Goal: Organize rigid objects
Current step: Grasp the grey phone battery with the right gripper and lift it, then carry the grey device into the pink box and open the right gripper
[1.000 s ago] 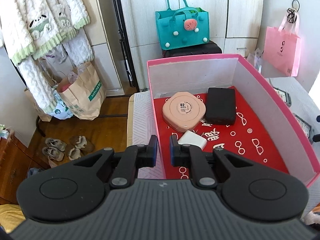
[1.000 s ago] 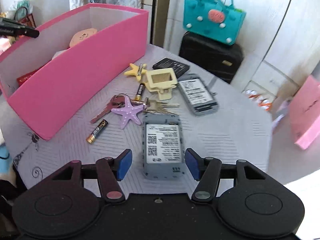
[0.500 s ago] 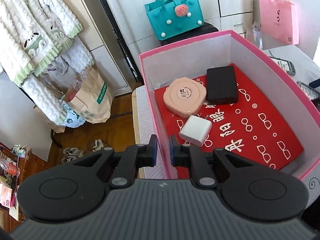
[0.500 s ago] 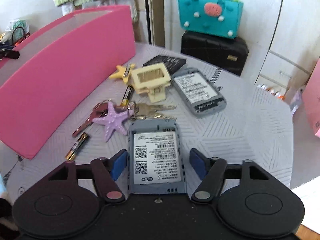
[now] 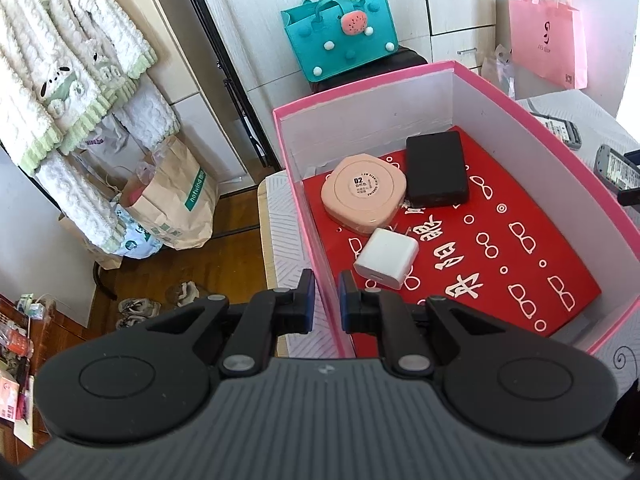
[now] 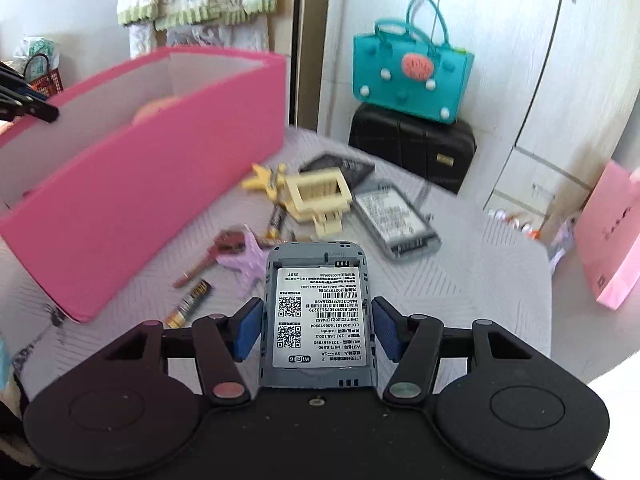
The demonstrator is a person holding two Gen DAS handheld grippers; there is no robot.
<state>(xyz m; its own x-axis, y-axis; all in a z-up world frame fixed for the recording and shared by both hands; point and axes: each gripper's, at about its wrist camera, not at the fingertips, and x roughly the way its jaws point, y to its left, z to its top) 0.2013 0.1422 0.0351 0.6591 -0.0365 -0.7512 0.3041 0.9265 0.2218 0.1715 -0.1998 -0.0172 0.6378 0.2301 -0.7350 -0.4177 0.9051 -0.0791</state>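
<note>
While the left hand-held gripper point(image 5: 324, 298) is clenched on the near side wall of the pink box point(image 5: 552, 148), one finger outside and one inside, the right hand-held gripper point(image 6: 318, 330) grasps a grey WiFi router point(image 6: 318, 316) by its two long edges. The router's long axis runs straight along the fingers, away from the camera; its open back with the white label faces up, and its rounded far end points toward the clutter on the worktop point(image 6: 480, 276). It appears lifted off the surface, though contact underneath cannot be seen.

Inside the box, on a red printed liner, lie a peach rounded case point(image 5: 364, 197), a black rectangular device point(image 5: 437, 168) touching its right side, and a white charger point(image 5: 386, 258) just in front of the case.

On the worktop beyond the router lie a purple starfish keychain point(image 6: 244, 258) with a red key, an AA battery point(image 6: 190, 304), a cream plastic holder point(image 6: 320, 196), a yellow starfish point(image 6: 262, 178), a second grey router point(image 6: 396, 218) with its long axis angled to the right, and a dark flat pack point(image 6: 340, 166). The box stands to the left of these.
</note>
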